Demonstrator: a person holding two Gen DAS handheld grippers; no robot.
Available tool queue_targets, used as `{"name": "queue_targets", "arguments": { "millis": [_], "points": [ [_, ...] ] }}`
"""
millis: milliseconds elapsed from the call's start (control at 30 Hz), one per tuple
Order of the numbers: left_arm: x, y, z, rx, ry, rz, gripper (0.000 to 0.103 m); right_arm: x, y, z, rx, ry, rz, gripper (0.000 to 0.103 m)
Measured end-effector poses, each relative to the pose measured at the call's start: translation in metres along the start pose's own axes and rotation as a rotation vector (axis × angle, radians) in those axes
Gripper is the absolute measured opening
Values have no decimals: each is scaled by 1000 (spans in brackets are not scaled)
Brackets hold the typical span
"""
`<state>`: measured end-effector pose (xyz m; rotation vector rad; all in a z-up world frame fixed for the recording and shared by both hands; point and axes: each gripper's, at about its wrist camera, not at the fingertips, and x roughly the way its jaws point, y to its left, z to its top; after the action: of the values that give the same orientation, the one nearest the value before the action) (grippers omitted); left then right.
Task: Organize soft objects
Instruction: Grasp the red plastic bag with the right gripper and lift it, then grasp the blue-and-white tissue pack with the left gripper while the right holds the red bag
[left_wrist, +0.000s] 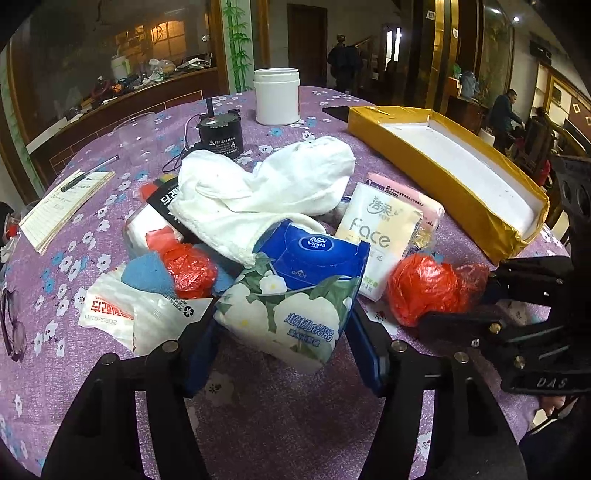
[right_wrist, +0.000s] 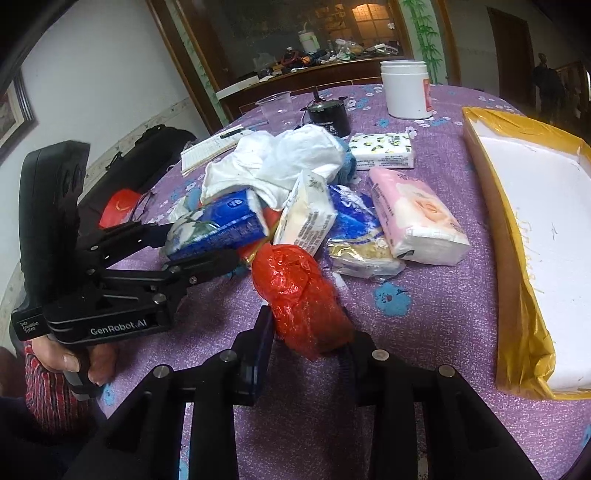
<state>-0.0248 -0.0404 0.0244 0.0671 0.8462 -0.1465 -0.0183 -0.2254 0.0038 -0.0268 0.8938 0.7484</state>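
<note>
The left gripper (left_wrist: 282, 354) is clamped on the blue tissue pack (left_wrist: 295, 291), one blue pad pressed against each side of its near end. The pack's long axis runs away from the gripper toward the far side of the table, its floral end nearest and its blue flap end pointing at the pile. The right gripper (right_wrist: 306, 347) is clamped on the red plastic bag (right_wrist: 299, 295), a crumpled bundle whose long axis also runs near to far, its near end squeezed between the pads.

Both sit at the near edge of a heap on the purple flowered tablecloth (left_wrist: 258, 413): a white cloth (left_wrist: 258, 188) lies behind the blue pack, a cream tissue pack (left_wrist: 380, 229) leans to its right, and a second red bag (left_wrist: 190, 271) lies to its left. The gold-edged box (left_wrist: 454, 173) with a white inside lies to the right, and a white jar (left_wrist: 276, 96) stands at the far side.

Only the right wrist view shows the pink tissue pack (right_wrist: 417, 221) in full, a lemon-print pack (right_wrist: 382, 150) behind it, and a hand (right_wrist: 70, 360) gripping the left gripper's handle. Only the left wrist view shows the second red bag and a notepad (left_wrist: 62, 206) with a pen at the far left.
</note>
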Motion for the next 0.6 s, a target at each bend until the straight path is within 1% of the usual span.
{"name": "queue_targets", "arguments": {
  "millis": [100, 167, 267, 367, 400, 467, 600],
  "points": [
    [4, 4, 3, -22, 22, -18, 65, 0, 3, -1, -15, 2, -1, 34],
    [7, 6, 5, -39, 36, -24, 66, 0, 1, -1, -8, 1, -6, 37],
    [11, 10, 7, -62, 46, -37, 66, 1, 0, -1, -1, 11, -5, 37],
    [8, 11, 6, -72, 18, -46, 66, 0, -1, -1, 7, 9, -3, 37],
    [7, 12, 6, -74, 7, -50, 61, 0, -2, -1, 12, 6, 0, 36],
    [3, 12, 5, -79, -13, -56, 60, 0, -3, -1, 20, 2, 9, 34],
    [-8, 8, 2, -84, -66, -75, 58, -4, -3, -1, 20, -29, 17, 32]
  ]
}}
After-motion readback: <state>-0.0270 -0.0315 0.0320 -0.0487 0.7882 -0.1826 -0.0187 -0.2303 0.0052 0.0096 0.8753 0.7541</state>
